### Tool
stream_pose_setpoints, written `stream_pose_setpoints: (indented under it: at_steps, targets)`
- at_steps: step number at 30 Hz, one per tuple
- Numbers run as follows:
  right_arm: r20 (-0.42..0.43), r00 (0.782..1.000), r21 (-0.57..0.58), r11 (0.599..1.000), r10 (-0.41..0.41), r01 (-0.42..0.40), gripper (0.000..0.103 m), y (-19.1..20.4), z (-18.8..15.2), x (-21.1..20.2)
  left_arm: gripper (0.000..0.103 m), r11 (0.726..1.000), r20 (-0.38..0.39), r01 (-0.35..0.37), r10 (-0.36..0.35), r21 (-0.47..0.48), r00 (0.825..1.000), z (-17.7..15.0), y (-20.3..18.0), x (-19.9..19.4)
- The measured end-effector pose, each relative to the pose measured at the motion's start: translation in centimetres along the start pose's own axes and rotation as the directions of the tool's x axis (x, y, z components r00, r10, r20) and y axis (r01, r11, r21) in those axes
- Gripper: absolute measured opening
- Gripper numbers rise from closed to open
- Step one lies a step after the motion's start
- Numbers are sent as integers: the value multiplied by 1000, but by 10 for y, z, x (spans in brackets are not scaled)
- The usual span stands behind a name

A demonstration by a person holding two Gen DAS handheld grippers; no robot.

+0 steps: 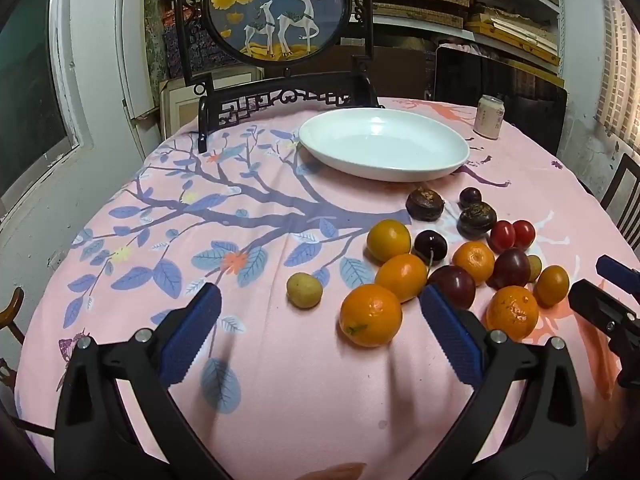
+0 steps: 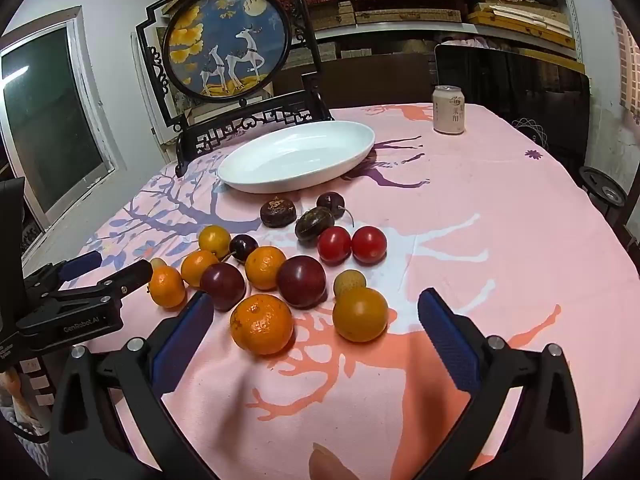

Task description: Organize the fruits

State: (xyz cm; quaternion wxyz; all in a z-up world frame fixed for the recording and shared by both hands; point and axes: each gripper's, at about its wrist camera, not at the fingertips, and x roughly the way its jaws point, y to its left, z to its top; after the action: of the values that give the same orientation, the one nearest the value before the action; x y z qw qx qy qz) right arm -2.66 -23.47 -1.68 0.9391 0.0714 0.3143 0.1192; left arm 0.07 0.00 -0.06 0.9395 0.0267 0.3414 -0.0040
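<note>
Both the left gripper point(image 1: 320, 304) and right gripper point(image 2: 316, 312) hover low before the fruits point(image 2: 280, 264), jaws spread wide, holding nothing.

The left gripper point(image 1: 320, 312) and right gripper point(image 2: 316, 320) look alike: black, triangular plastic arms with silver screws at the joints, each finger faced with a ribbed blue pad point(image 1: 191, 332). White "GenRobot.AI" lettering marks the left gripper's black side.
</note>
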Motion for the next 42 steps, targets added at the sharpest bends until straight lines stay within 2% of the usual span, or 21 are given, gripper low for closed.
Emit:
stream_pose_setpoints:
  at_steps: [1, 42]
  targets:
    - [1, 1000, -1, 1000, 0, 0, 102, 0, 0, 0, 101, 1000, 28, 0, 0, 7, 1000, -1, -1, -2]
    - [-3, 1000, 1, 1000, 1, -1, 102, 1, -1, -1, 101, 1000, -1, 1, -1, 4, 1000, 0, -5, -3]
